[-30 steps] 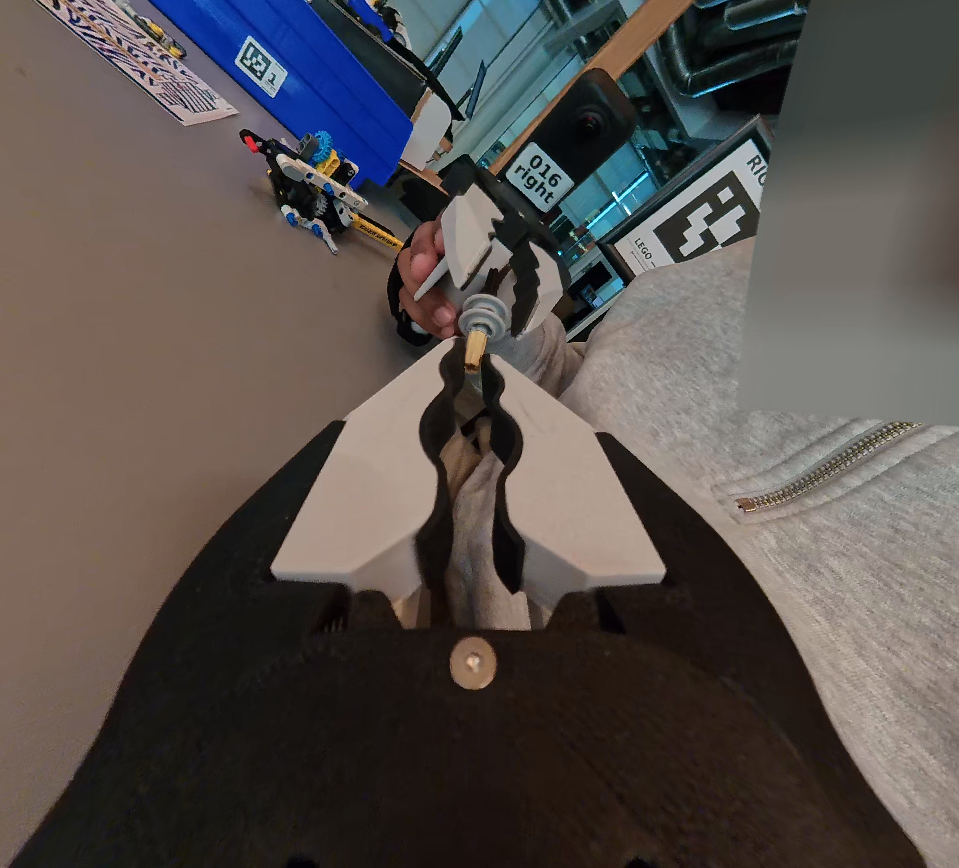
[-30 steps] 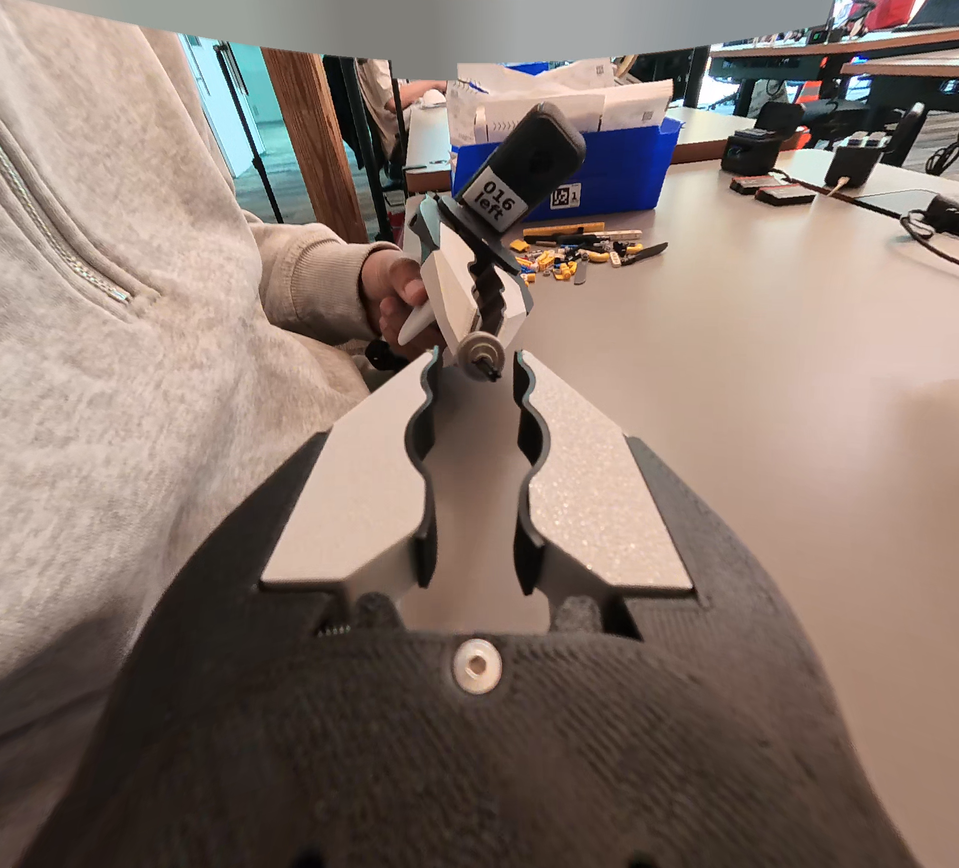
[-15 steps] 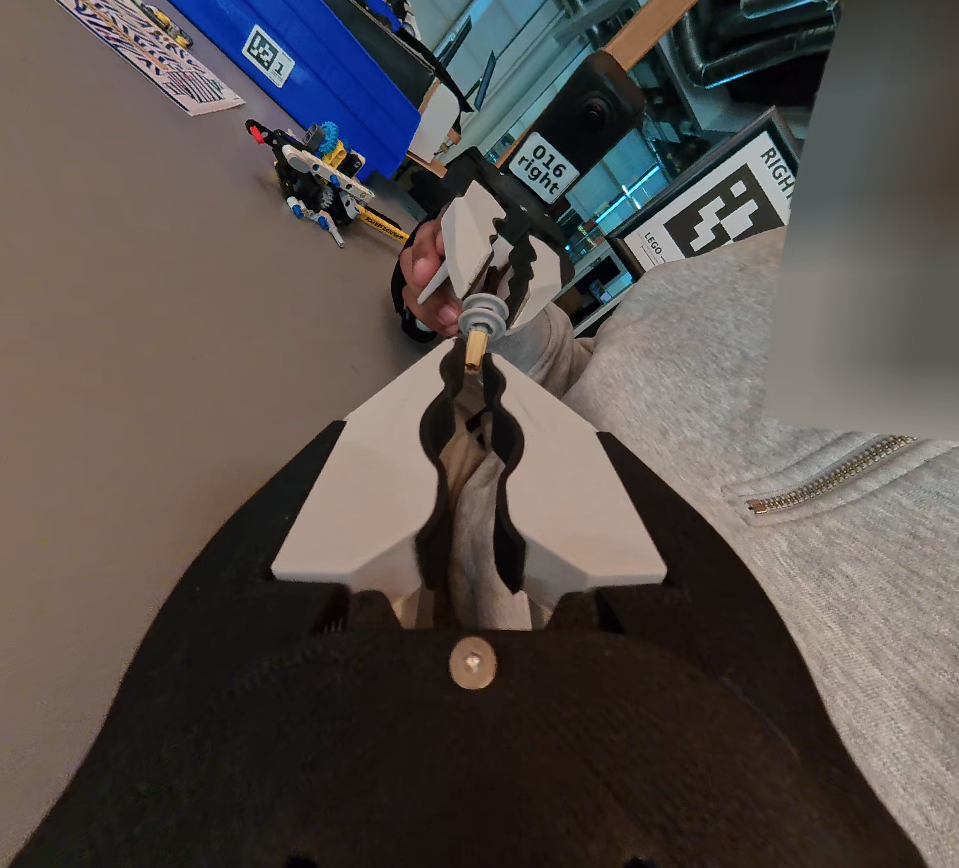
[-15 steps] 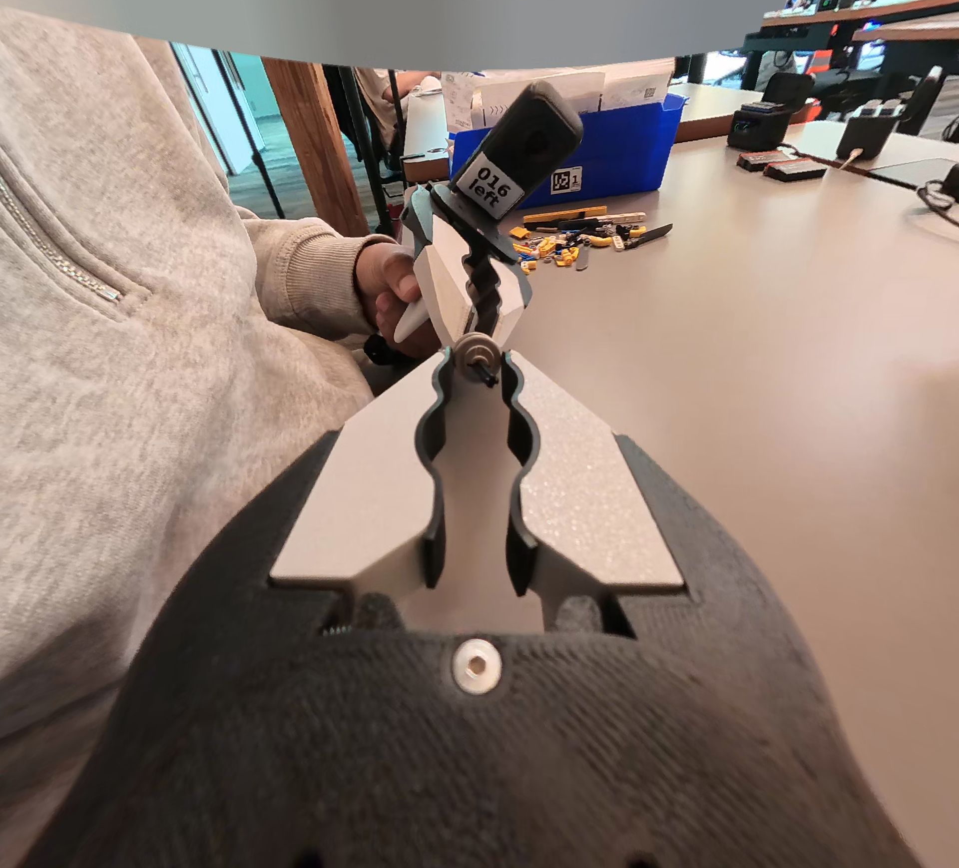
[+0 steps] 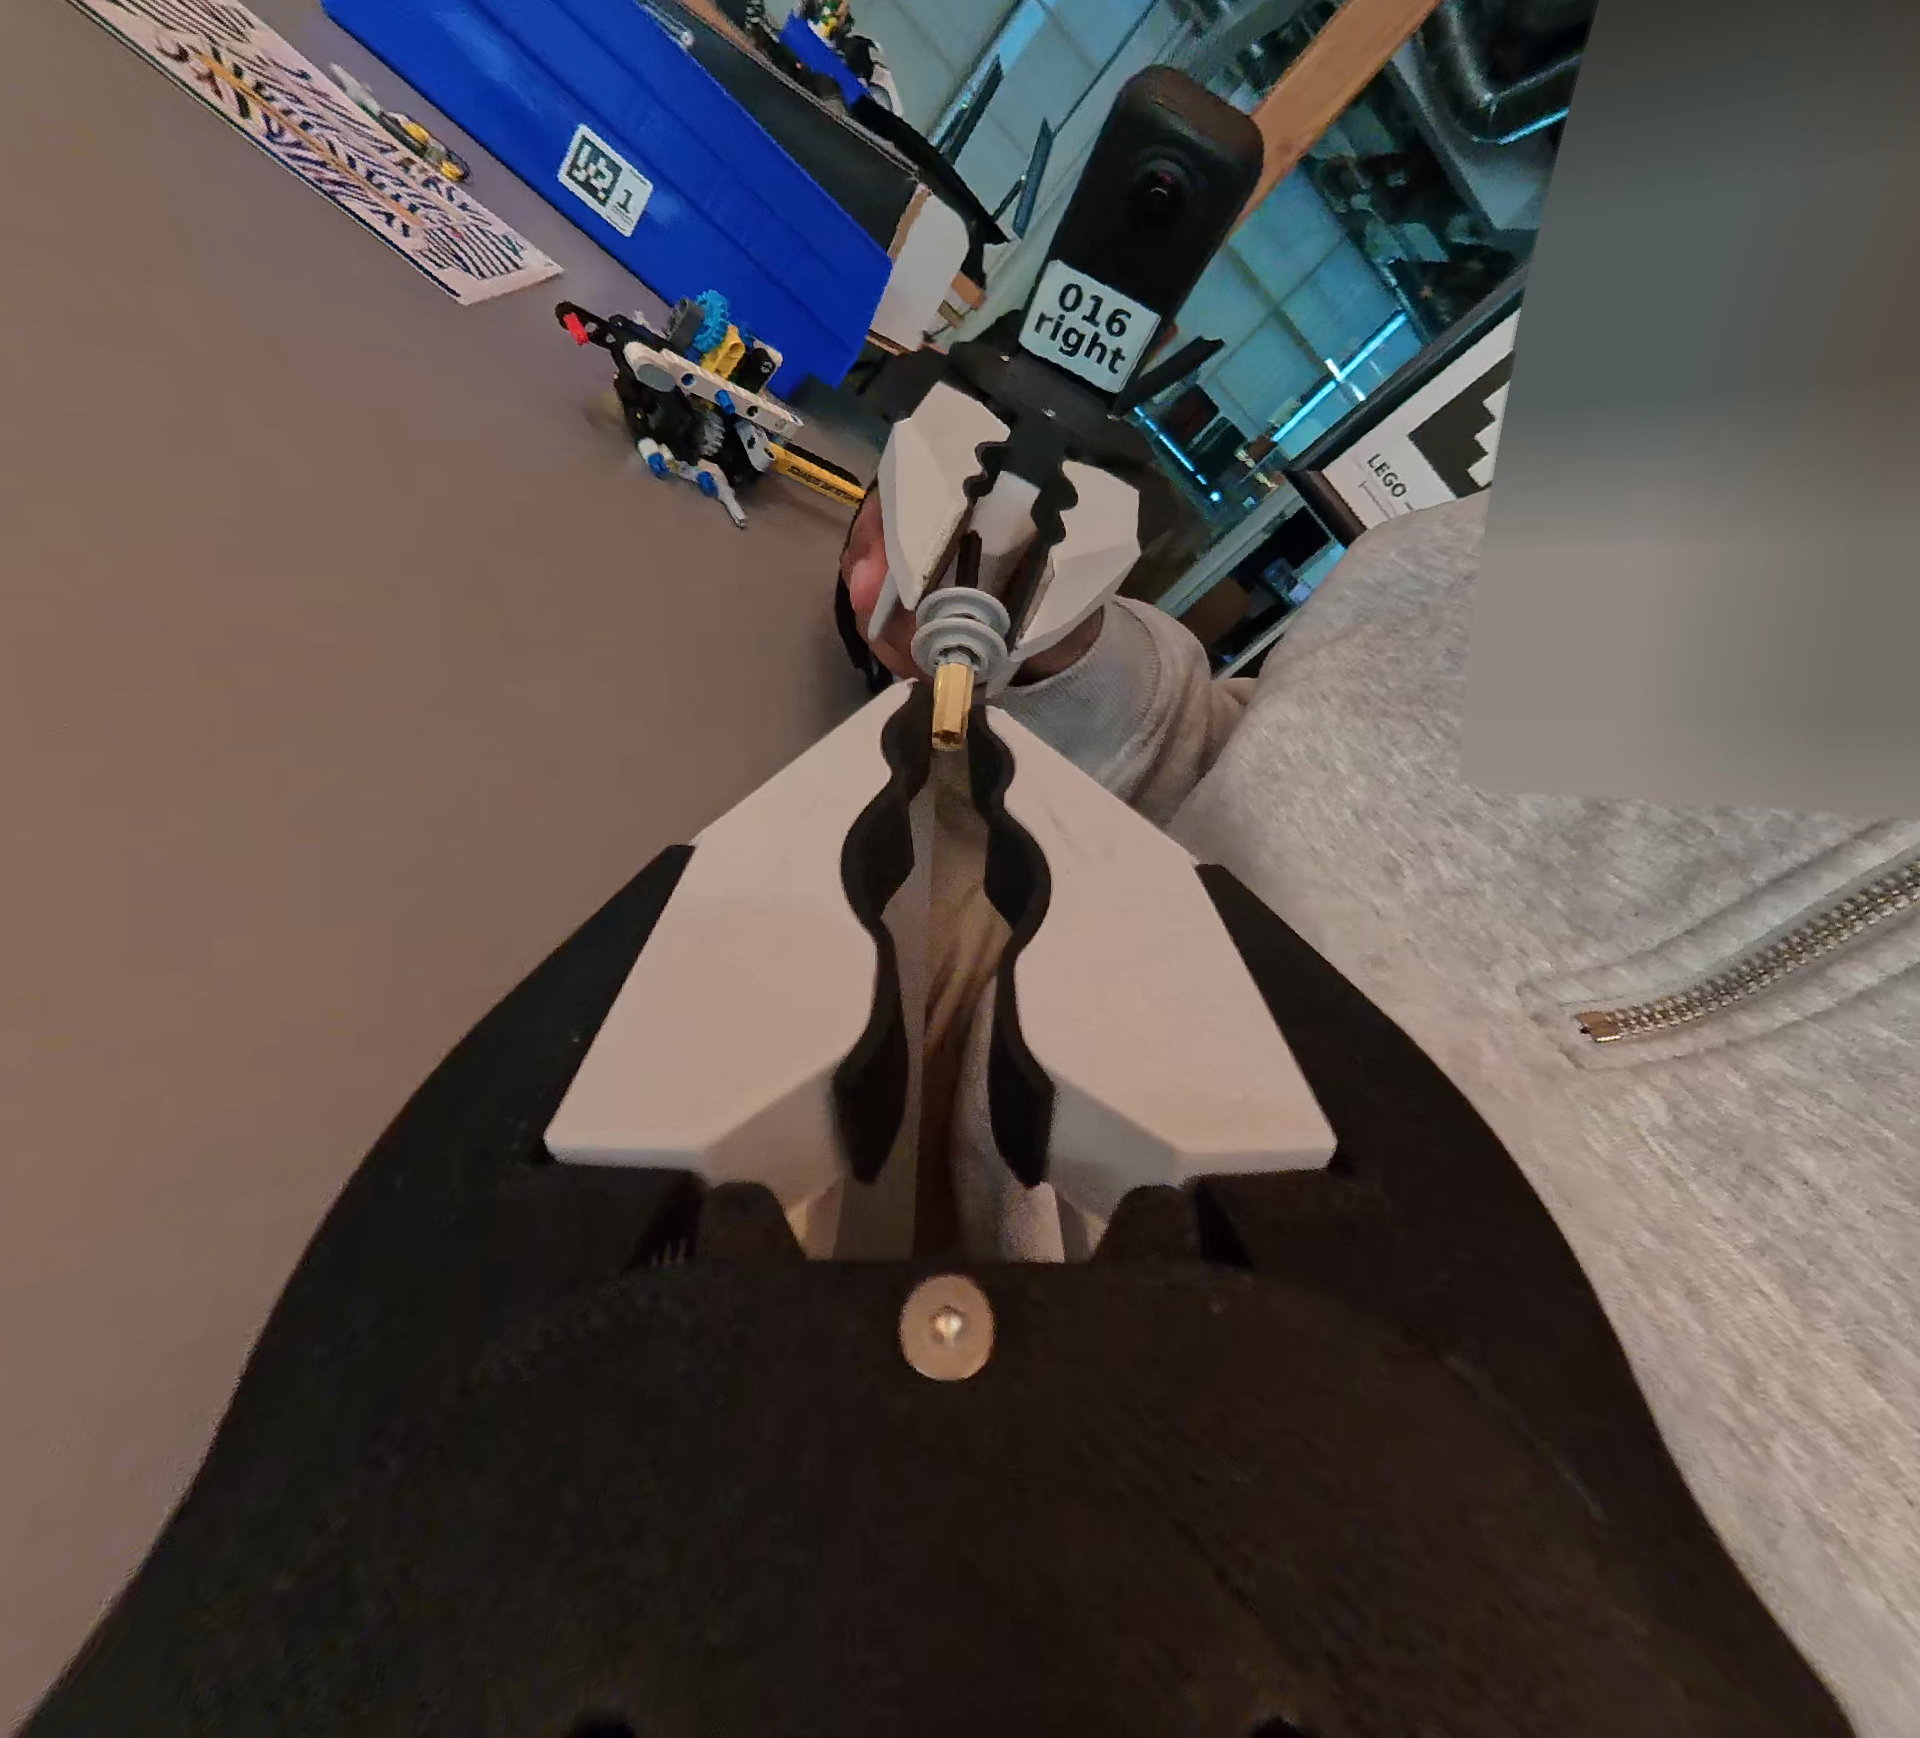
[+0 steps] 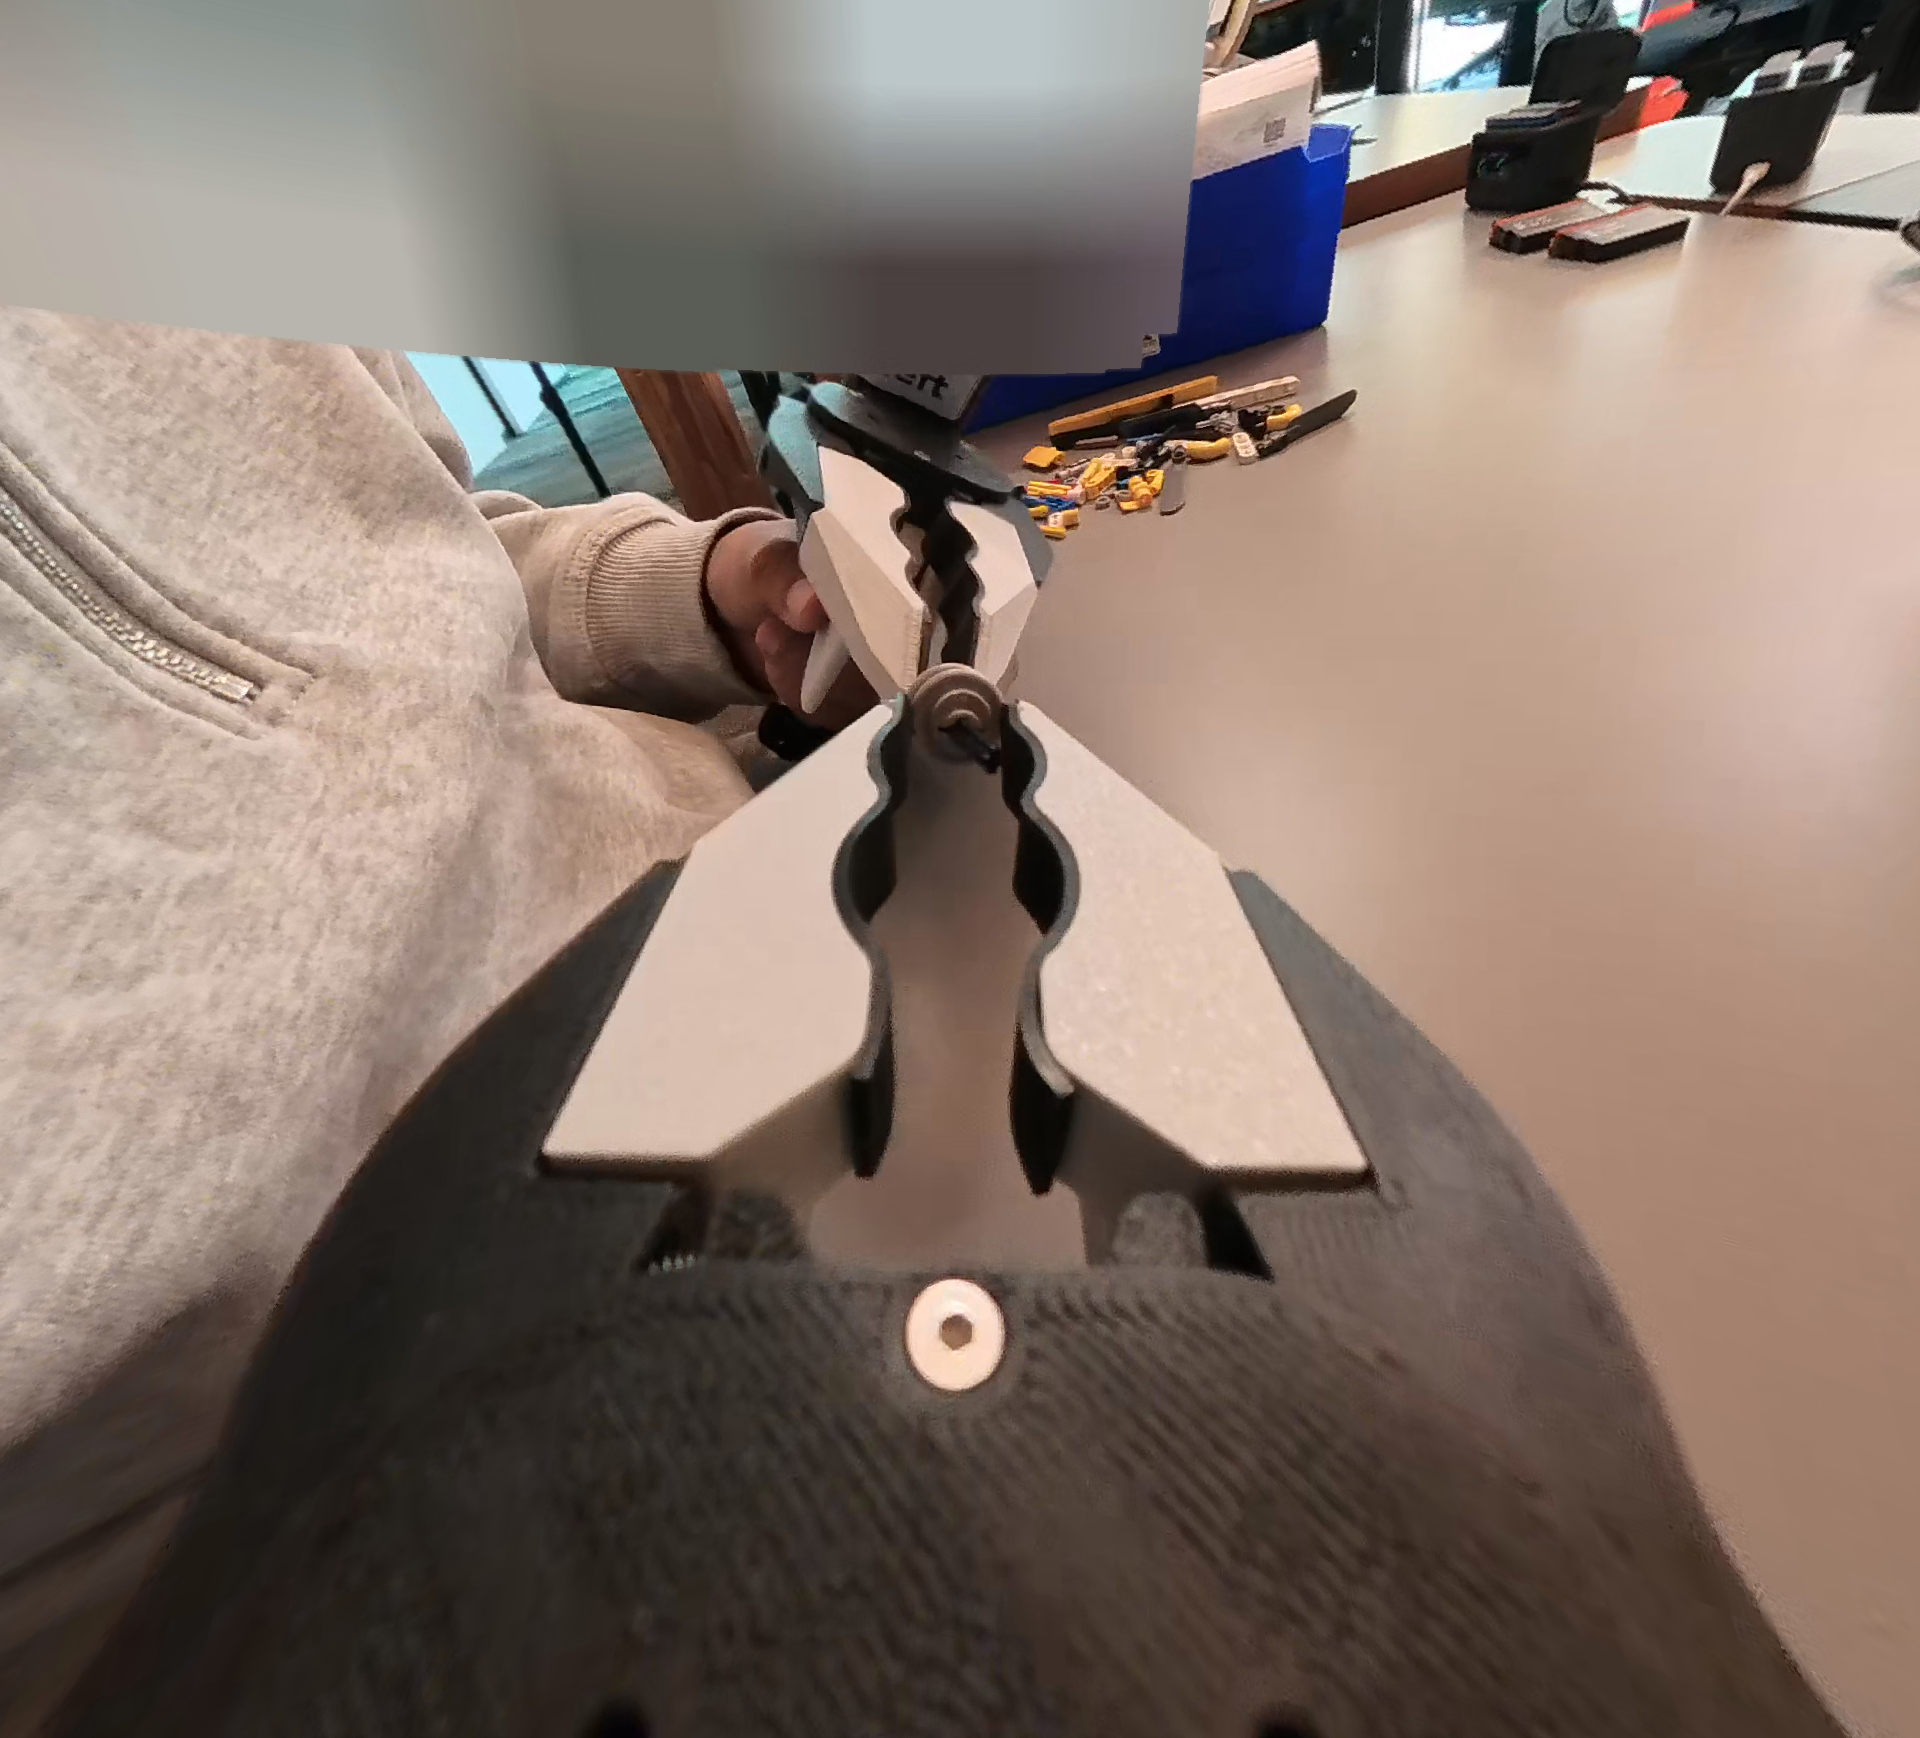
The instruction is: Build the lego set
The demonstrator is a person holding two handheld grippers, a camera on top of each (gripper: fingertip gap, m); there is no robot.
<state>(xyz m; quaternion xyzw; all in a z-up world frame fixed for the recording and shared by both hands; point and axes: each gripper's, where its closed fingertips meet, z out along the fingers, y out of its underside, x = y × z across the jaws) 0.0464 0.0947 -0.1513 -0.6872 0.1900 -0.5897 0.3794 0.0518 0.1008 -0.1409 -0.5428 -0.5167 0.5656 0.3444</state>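
Observation:
My left gripper (image 5: 951,717) is shut on a short tan pin (image 5: 948,709) that carries a grey grooved wheel (image 5: 961,634) at its far end. My right gripper (image 6: 953,717) faces it tip to tip, and its jaws have closed onto the same grey wheel (image 6: 954,699), with a black axle stub (image 6: 968,743) sticking out toward the camera. Both are held in the air near the table edge, in front of a person in a grey hoodie. The right gripper also shows in the left wrist view (image 5: 971,608), and the left gripper in the right wrist view (image 6: 940,649).
A partly built lego model (image 5: 707,410) stands on the grey table (image 5: 312,649) next to a blue bin (image 5: 582,57) and a printed sheet (image 5: 281,119). Loose lego pieces (image 6: 1143,462) lie by the blue bin (image 6: 1257,244). Black devices (image 6: 1538,150) sit farther back. Only a small space, under 4 cm, lies between the two pairs of fingers. The partly built lego model (image 5: 707,410) sits 20 centimeters or so from the ends of my right fingers.
My right gripper moved in toward the left one and narrowed its jaws from open to closed around the grey wheel. The left gripper kept hold of the tan pin.

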